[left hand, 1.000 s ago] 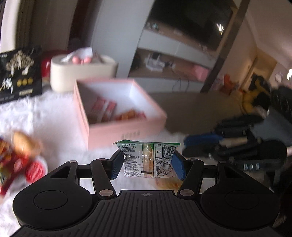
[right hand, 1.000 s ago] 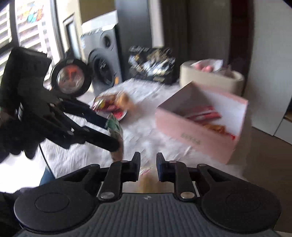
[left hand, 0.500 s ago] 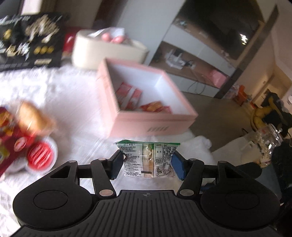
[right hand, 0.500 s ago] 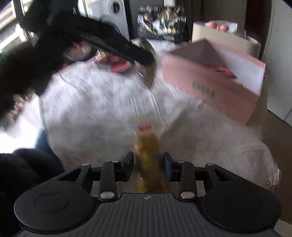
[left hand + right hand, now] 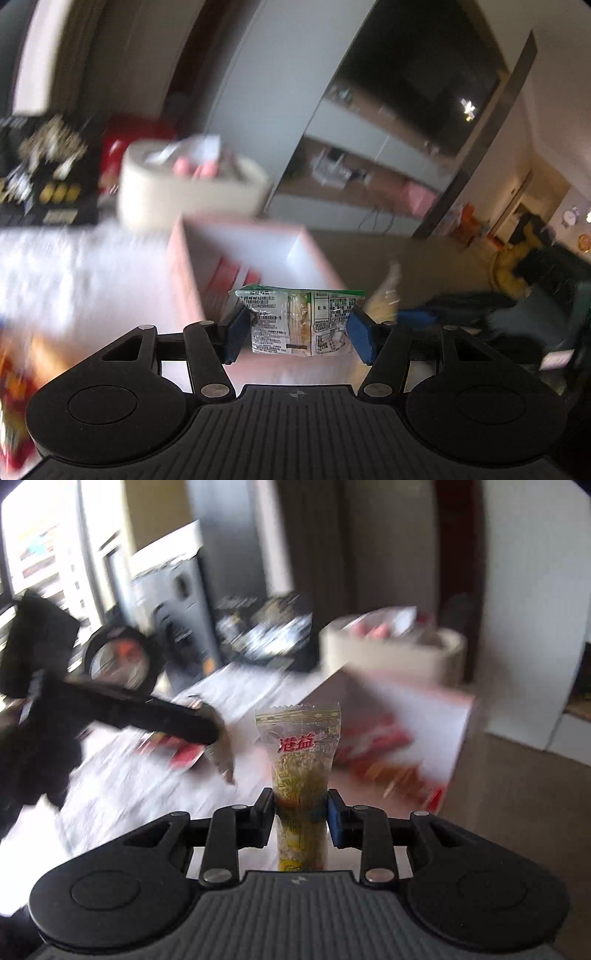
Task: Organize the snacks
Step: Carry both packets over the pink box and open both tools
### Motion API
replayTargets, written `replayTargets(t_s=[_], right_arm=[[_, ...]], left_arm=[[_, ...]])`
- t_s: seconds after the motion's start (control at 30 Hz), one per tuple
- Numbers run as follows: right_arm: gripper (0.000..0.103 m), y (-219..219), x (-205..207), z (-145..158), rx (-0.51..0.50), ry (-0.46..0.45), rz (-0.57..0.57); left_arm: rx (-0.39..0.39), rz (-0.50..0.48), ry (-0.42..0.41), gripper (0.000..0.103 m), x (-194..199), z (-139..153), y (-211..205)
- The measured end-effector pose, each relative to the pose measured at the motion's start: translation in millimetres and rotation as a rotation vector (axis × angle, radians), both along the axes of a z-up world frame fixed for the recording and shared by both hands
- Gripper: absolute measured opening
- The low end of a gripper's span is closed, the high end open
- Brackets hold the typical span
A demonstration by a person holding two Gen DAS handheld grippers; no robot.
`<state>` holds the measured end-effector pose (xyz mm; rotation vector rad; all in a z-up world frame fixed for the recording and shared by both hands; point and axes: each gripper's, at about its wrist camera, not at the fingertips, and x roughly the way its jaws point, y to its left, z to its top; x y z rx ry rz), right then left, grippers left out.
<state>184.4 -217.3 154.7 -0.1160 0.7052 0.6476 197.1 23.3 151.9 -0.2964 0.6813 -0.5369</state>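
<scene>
My left gripper [image 5: 297,334] is shut on a clear snack packet with a green top edge [image 5: 299,319] and holds it in the air at the near edge of the open pink box [image 5: 184,273]. The box holds several red and orange snack packets [image 5: 373,744]. My right gripper [image 5: 300,818] is shut on an upright, narrow packet of yellow snack with red characters [image 5: 300,760], lifted in front of the pink box [image 5: 454,738]. The left gripper [image 5: 218,734] shows in the right wrist view at the left, blurred.
A cream round tub [image 5: 192,192] with pink items stands behind the box. A black gift box [image 5: 40,177] stands at the back left. Red snack packs [image 5: 14,373] lie on the white fluffy cloth [image 5: 85,273]. A speaker [image 5: 173,620] stands at the table's far side.
My right gripper has closed on the yellow snack packet and lifted it off the cloth. My left gripper has carried its packet closer to the pink box. Both views are blurred by motion.
</scene>
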Motion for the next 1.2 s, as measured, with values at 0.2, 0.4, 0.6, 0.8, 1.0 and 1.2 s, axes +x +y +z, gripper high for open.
replayTargets(t_s=[0.2, 0.4, 0.6, 0.8, 1.0, 1.2], right_arm=[[0.035, 22, 62, -13, -0.07, -0.062, -0.144], [0.04, 20, 90, -39, -0.085, 0.026, -0.218], [0.041, 23, 92, -48, -0.112, 0.042, -0.25], [0.041, 26, 92, -46, -0.135, 0.035, -0.256], [0.041, 23, 84, -42, -0.132, 0.004, -0.292], [0.041, 33, 64, -32, -0.228, -0.159, -0.321]], left_arm=[[-0.031, 0.059, 0.107, 0.063, 80, -23, -11], [0.043, 0.007, 0.137, 0.063, 99, -60, -25], [0.184, 0.066, 0.054, 0.063, 90, -61, -23], [0.288, -0.126, 0.062, 0.065, 79, -57, -38], [0.174, 0.074, -0.081, 0.064, 70, -36, -7], [0.347, -0.114, -0.085, 0.064, 52, -49, -28]])
